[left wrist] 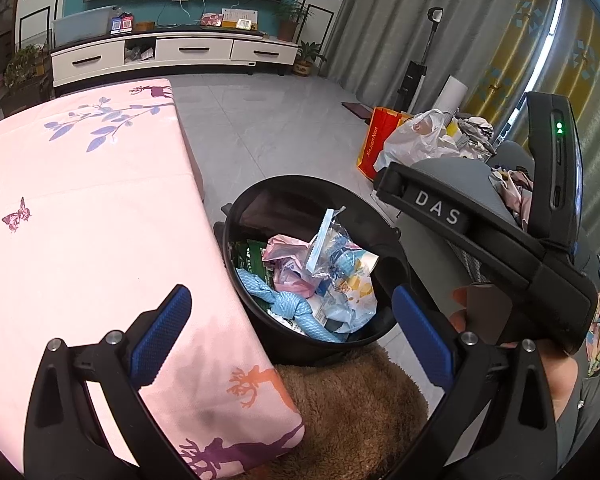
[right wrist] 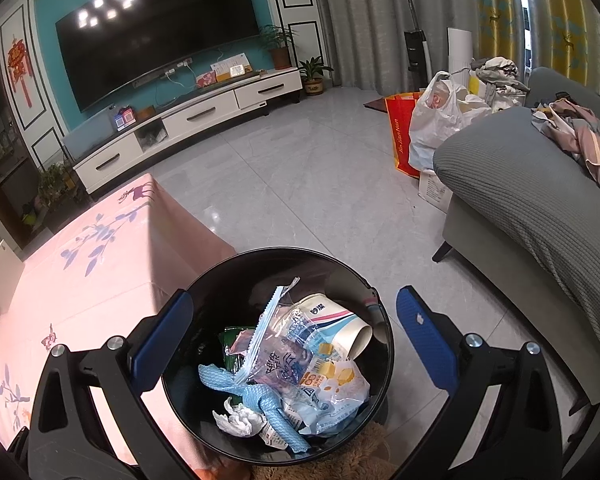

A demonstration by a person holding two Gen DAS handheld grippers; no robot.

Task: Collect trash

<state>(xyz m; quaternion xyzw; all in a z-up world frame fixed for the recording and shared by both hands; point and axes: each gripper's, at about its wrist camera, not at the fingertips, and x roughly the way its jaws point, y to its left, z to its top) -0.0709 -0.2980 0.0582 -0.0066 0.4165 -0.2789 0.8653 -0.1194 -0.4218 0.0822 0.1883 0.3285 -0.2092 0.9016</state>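
Observation:
A black round trash bin [left wrist: 256,204] [right wrist: 384,360] stands on the floor beside the table. It holds trash: a clear snack wrapper [right wrist: 300,360] [left wrist: 332,256], a knotted blue cloth [right wrist: 256,396] [left wrist: 284,304], a paper cup [right wrist: 340,324], a crumpled white tissue [right wrist: 236,420] and a green packet [left wrist: 252,256]. My left gripper [left wrist: 292,336] is open and empty over the bin's near rim. My right gripper [right wrist: 296,340] is open and empty directly above the bin. Its black body [left wrist: 480,240] shows at the right of the left wrist view.
A table under a pink printed cloth [left wrist: 80,208] [right wrist: 92,272] lies left of the bin. A brown fuzzy fabric [left wrist: 352,408] is below it. A grey sofa [right wrist: 540,208] with clothes is at right. Bags [right wrist: 428,128] stand on the floor; a TV cabinet [right wrist: 188,124] is behind.

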